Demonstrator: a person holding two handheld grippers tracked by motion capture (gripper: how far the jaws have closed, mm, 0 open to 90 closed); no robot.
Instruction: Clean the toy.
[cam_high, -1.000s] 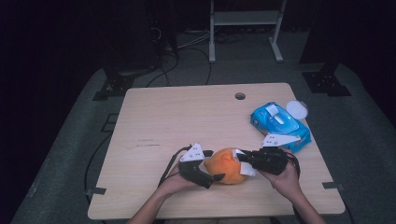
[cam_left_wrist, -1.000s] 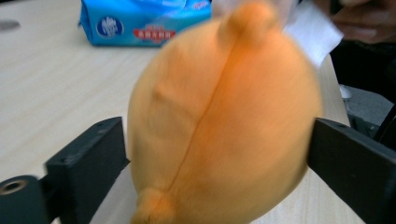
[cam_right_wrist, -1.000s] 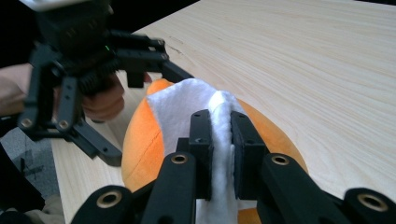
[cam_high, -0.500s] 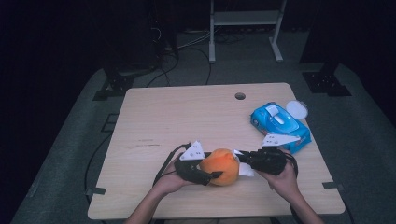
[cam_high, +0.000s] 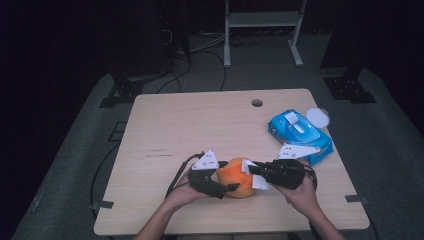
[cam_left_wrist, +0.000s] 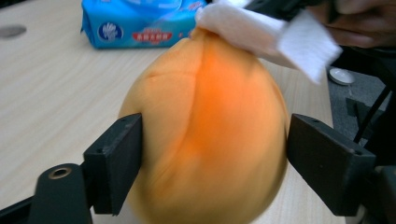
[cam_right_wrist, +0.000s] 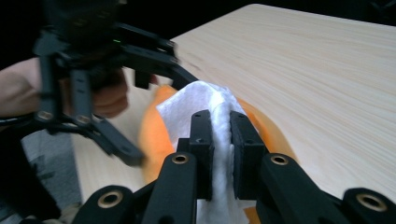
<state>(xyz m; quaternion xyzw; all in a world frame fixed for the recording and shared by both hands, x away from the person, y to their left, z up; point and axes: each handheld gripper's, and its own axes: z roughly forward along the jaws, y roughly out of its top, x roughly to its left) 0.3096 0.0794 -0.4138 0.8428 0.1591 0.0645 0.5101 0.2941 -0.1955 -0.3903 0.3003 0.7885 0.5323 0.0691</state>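
Observation:
A round orange fruit (cam_high: 234, 179) sits near the table's front edge, large in the left gripper view (cam_left_wrist: 210, 135). My left gripper (cam_high: 227, 181) is shut on it, one black jaw against each side (cam_left_wrist: 215, 158). My right gripper (cam_high: 254, 171) comes in from the right, shut on a folded white wipe (cam_right_wrist: 205, 100), which it presses on the top of the fruit (cam_right_wrist: 154, 130). The wipe (cam_left_wrist: 261, 32) drapes over the fruit's upper right, and a corner of it (cam_high: 259, 182) hangs down beside the fruit. In its own view, the right gripper (cam_right_wrist: 220, 135) pinches the wipe tightly.
A blue pack of wet wipes (cam_high: 300, 132) lies at the table's right, just behind my right hand. A white round lid (cam_high: 318, 117) lies beside it. There is a cable hole (cam_high: 257, 103) near the far edge. Bare tabletop (cam_high: 175, 130) stretches left and behind.
The right gripper has slid the wipe a little leftward over the fruit. The left gripper keeps its hold, and the fruit has barely shifted.

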